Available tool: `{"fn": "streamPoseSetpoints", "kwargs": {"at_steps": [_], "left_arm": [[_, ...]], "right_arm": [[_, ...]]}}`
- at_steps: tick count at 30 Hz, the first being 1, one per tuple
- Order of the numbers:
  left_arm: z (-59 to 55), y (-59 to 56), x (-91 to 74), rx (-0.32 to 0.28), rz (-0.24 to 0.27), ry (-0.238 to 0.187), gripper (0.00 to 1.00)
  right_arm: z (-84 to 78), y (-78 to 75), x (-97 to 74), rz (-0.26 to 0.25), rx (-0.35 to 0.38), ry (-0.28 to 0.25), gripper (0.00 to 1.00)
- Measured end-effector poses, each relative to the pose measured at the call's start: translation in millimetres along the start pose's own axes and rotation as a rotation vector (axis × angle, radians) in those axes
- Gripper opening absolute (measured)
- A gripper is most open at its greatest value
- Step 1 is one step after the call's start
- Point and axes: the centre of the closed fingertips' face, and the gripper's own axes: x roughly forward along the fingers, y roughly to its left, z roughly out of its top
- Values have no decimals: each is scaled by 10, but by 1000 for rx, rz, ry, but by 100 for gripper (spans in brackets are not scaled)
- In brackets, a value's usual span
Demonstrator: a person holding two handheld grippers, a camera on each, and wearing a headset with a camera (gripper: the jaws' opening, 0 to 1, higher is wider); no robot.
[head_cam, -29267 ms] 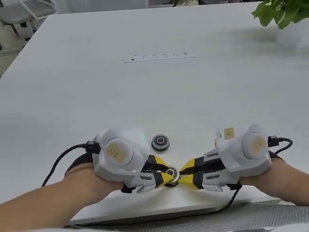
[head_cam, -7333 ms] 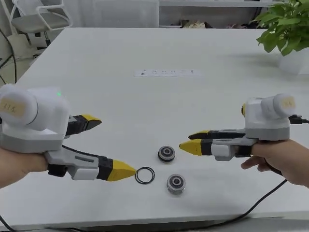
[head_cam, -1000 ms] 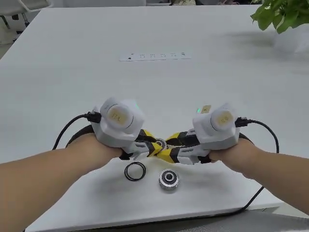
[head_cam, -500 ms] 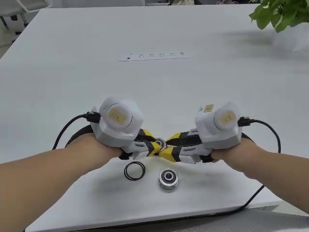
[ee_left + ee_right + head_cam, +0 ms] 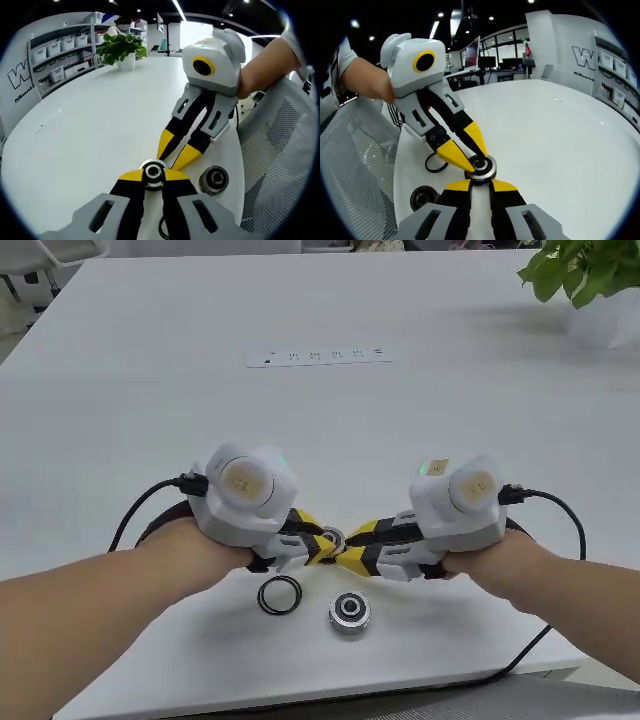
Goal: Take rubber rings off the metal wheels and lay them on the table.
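Note:
A metal wheel [image 5: 331,538] with a dark rubber ring around it is held just above the white table [image 5: 300,430] near its front edge. My left gripper [image 5: 320,546] is shut on the wheel [image 5: 153,171] from the left. From the right, my right gripper [image 5: 347,552] is shut on the wheel's rubber rim [image 5: 481,168]. A loose black rubber ring [image 5: 279,594] lies flat just in front of the left gripper. Beside it sits a bare metal wheel [image 5: 350,609]; it also appears in both gripper views [image 5: 214,180] [image 5: 424,197].
The table's front edge runs close behind the bare wheel. A white power strip [image 5: 318,356] lies at mid-table. A green plant [image 5: 580,268] stands at the far right. Black cables trail from both grippers. A mesh chair [image 5: 280,165] stands at the table's edge.
The right gripper's body has shifted slightly to the right and down. The wheel stays between both sets of tips. The loose ring and bare wheel have not moved.

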Motion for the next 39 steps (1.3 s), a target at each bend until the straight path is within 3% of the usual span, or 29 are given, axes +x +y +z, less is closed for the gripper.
{"fn": "streamPoseSetpoints", "kwargs": {"at_steps": [11, 18, 24, 29, 39], "left_arm": [[0, -2, -3, -1, 4, -1, 8], [-1, -3, -4, -2, 6, 0, 8], [-2, 2, -4, -4, 13, 2, 8], [-2, 4, -4, -6, 18, 0, 8], [2, 2, 0, -3, 27, 5, 8]], "right_arm": [[-12, -4, -16, -1, 27, 1, 3], [-15, -32, -29, -12, 87, -2, 0], [-9, -66, -53, -16, 191, -15, 0], [64, -131, -92, -25, 302, -75, 0], [94, -125, -89, -33, 292, -81, 0]]}}
